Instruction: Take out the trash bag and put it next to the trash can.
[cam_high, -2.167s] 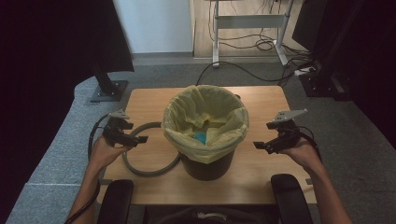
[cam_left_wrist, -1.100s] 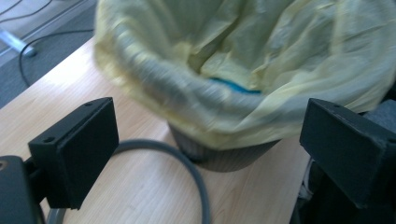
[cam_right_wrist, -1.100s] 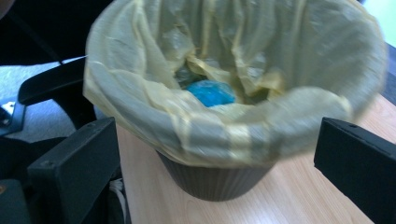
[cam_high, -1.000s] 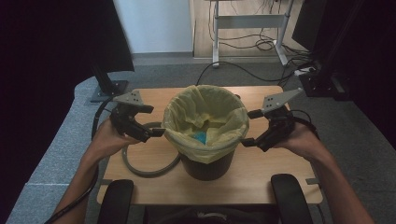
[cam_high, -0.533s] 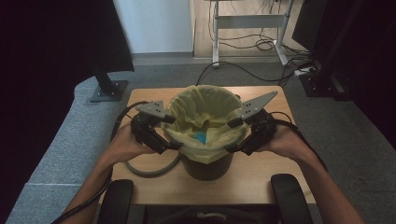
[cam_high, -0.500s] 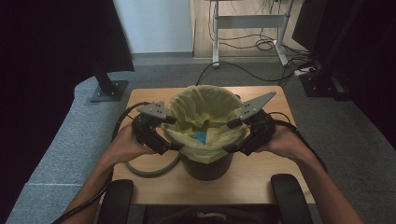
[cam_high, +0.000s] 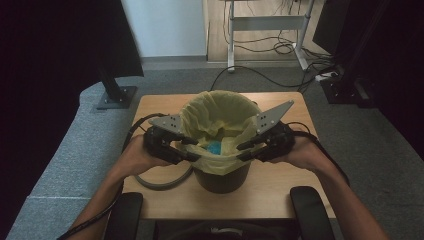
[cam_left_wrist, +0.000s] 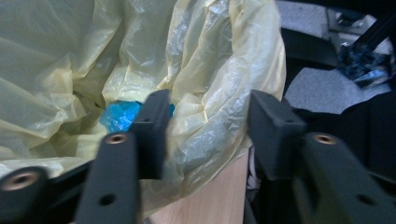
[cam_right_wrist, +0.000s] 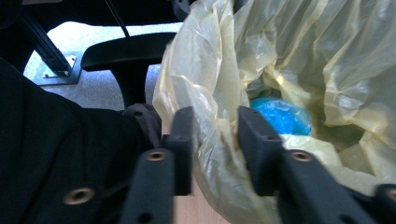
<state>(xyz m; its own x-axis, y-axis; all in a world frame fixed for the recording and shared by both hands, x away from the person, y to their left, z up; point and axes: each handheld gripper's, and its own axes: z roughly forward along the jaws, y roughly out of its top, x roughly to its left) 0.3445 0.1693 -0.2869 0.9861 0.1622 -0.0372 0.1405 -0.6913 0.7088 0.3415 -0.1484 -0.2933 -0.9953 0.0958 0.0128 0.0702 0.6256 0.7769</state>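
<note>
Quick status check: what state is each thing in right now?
Yellow plastic bin liner: open-mouthed, near rim gathered inward.
Black waste bin: upright, lined.
Blue crumpled item: lying inside the liner.
Left gripper: jaws closing, liner edge between them.
Right gripper: pinching liner edge.

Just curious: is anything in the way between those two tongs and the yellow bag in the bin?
Nothing visible: the left tongs and right tongs each have the yellow bag's rim film between their jaws.

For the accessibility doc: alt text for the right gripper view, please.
The right gripper straddles a bunched fold of the yellow bag, one jaw on either side, having just been closing on it. A blue item lies inside the bag; a chair armrest stands behind.
</note>
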